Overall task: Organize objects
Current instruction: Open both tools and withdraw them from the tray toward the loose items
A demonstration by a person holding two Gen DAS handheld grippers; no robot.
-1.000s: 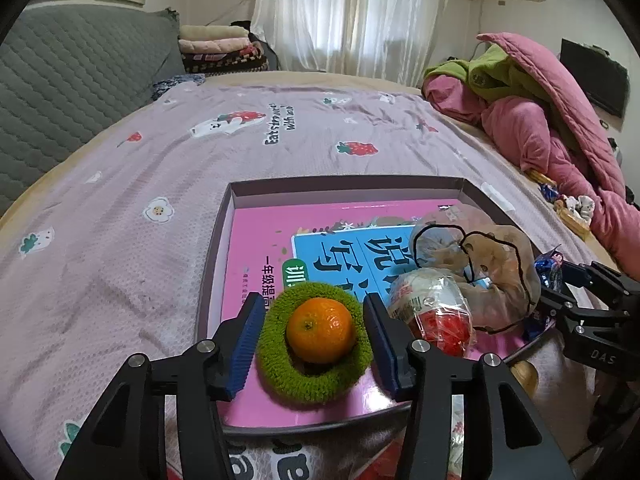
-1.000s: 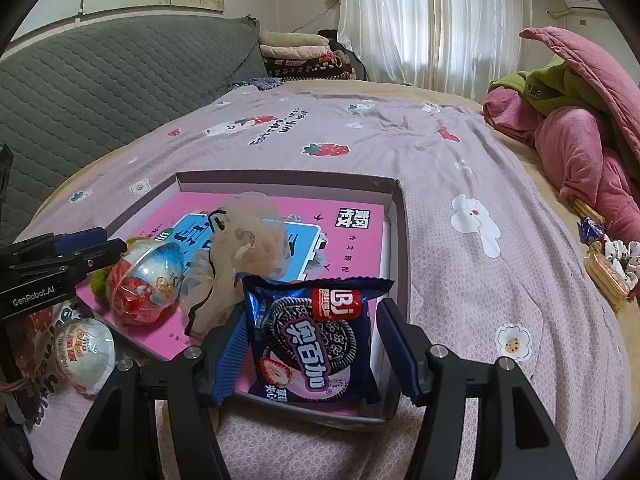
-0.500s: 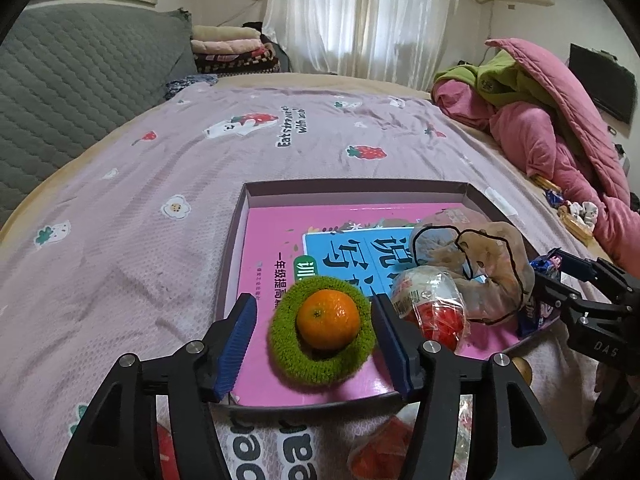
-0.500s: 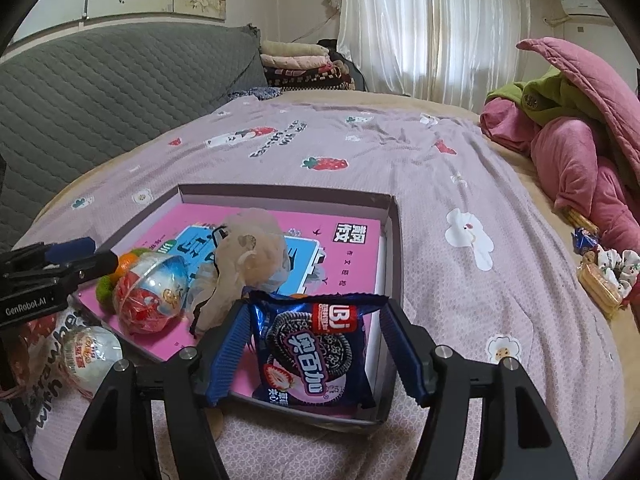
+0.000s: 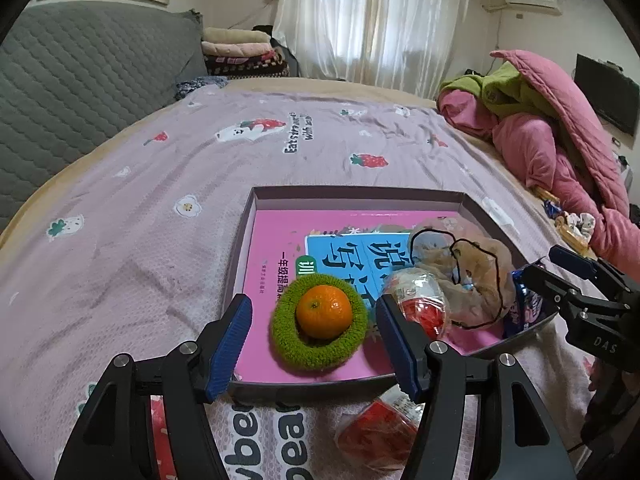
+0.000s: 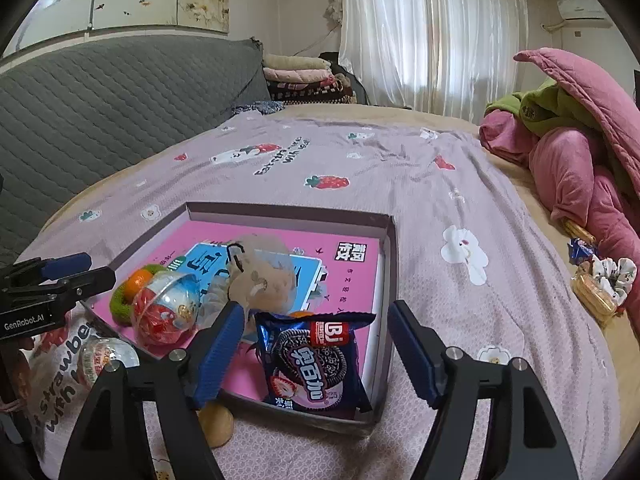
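- Left gripper point(image 5: 314, 344), lower centre: jaws opening, pads clear of the orange point(image 5: 324, 311) (nested in a green ring point(image 5: 294, 350)).
- Right gripper point(image 6: 316, 354), lower centre: jaws opening, cookie packet point(image 6: 310, 360) between them, untouched.

We count one shallow tray point(image 5: 468, 200) on the bed point(image 5: 160, 200), and one pink book point(image 5: 272, 240) lying inside it. On the book we find one orange point(image 5: 324, 311), set in one green fuzzy ring point(image 5: 316, 352). There is one clear egg-shaped capsule with red contents point(image 6: 166, 306) in the tray, and a second, paler capsule point(image 6: 102, 358) outside it on the bedsheet. We see one beige net pouch with black trim point(image 5: 464, 276) and one blue cookie packet point(image 6: 312, 360). Beside the tray's near edge lies one red snack packet point(image 5: 380, 436). Two tongs are present: the left point(image 5: 314, 346) and the right point(image 6: 314, 356).
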